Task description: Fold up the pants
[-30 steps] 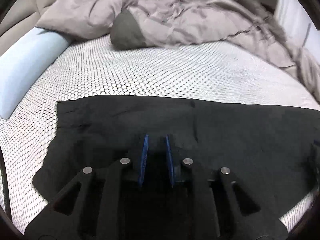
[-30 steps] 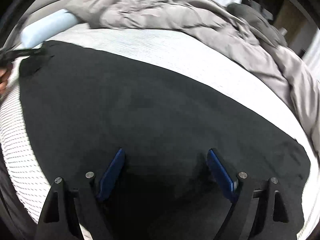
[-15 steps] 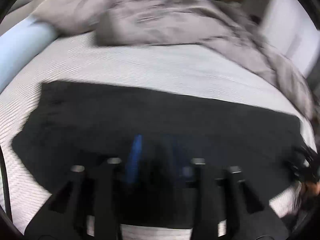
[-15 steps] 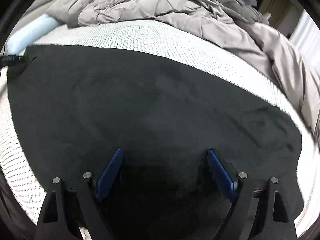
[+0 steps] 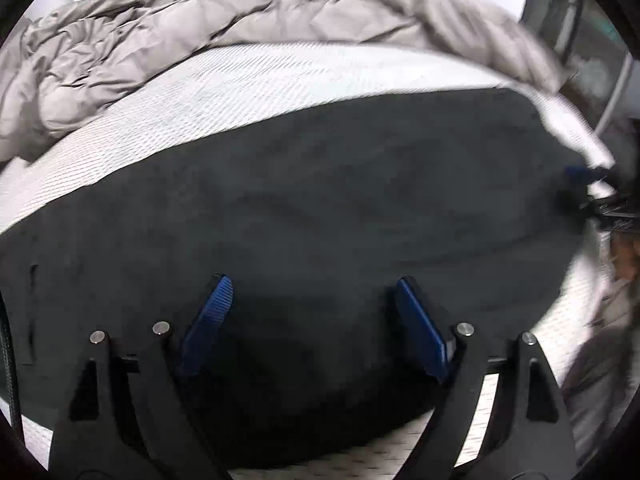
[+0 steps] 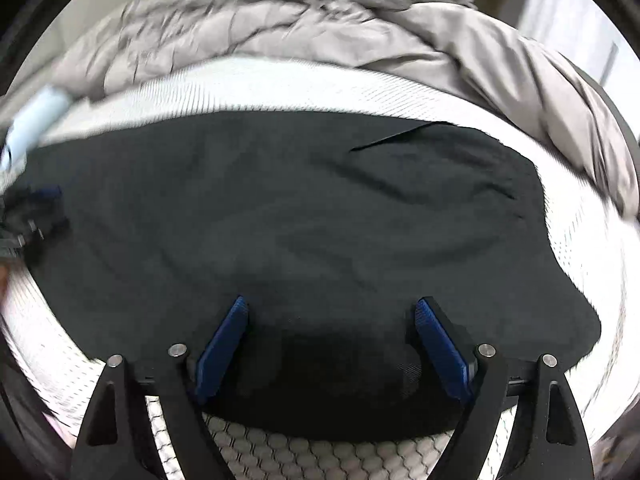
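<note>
Releasing: the left gripper [image 5: 308,312] has just been opening its jaws; a second ago its blue pads stood nearly together over the cloth, now they stand wide apart with nothing pinched between them.
Meaning for the task: the grip on the cloth looks given up, so one fold or drag has probably just ended and the next grasp is still to be chosen.
Right gripper [image 6: 330,332]: jaws spread wide as in the earlier frames, empty, hovering above the near edge of the cloth.
Views: both cameras now look at a different stretch of the garment than a second ago; motion blur marks the edges of both pictures.
Pants [image 5: 320,208]: black, lying flat on the white honeycomb-patterned mattress cover [image 5: 248,80], near its front edge.
Long axis: runs left to right across both views, parallel to the front edge of the bed.
Ends: from the right wrist, a slit-like seam or pocket shows at the far right part [image 6: 400,136], which suggests the waist lies there; I cannot be sure.
Layers: the cloth reads as one broad band, so the legs may already lie one on the other; not certain.
Surroundings: a crumpled grey duvet [image 5: 120,52] is heaped behind, apart from the pants; a pale blue bolster [image 6: 36,120] sits at the far left.
</note>
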Demonstrator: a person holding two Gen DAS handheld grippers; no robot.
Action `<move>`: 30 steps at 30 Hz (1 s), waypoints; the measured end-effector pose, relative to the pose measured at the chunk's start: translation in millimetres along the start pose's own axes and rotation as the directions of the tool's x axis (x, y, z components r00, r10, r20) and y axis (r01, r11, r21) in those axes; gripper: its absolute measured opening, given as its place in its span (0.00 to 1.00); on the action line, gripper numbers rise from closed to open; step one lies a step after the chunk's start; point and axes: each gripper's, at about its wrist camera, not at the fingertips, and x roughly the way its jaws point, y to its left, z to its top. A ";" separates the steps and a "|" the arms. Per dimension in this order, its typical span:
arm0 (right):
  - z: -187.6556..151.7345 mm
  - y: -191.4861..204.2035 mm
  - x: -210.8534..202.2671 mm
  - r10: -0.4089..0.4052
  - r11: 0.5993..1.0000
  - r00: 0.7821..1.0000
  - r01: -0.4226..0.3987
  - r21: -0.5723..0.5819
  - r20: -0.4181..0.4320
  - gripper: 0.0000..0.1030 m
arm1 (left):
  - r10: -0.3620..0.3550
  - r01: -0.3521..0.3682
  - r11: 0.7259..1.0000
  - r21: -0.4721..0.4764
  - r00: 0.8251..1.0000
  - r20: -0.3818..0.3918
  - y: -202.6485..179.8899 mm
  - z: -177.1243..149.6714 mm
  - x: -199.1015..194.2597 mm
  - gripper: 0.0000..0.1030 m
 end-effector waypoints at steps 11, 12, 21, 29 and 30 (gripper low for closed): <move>-25.6 54.1 -8.0 0.163 0.976 0.986 -0.165 -0.145 -0.027 0.79 | -0.160 0.177 0.925 0.336 0.984 -0.079 -125.2 -33.1 -2.3 0.69; -32.2 55.2 -9.0 0.157 0.973 0.987 -0.160 -0.164 -0.033 0.79 | -0.170 0.190 0.923 0.334 0.982 -0.086 -125.8 -34.4 -4.4 0.67; -74.1 -28.4 -32.0 0.364 0.870 0.922 -0.387 0.304 0.133 0.79 | -0.274 0.290 0.936 0.199 0.956 -0.103 -88.9 -19.4 -1.1 0.67; -60.1 -55.7 9.4 0.361 0.625 0.870 -0.494 0.605 0.337 0.58 | -0.222 0.244 0.944 0.223 0.968 -0.120 -97.6 -13.4 10.9 0.67; -57.8 -61.7 13.1 0.303 0.625 0.891 -0.453 0.636 0.338 0.33 | -0.222 0.245 0.942 0.228 0.968 -0.121 -97.6 -14.1 11.0 0.67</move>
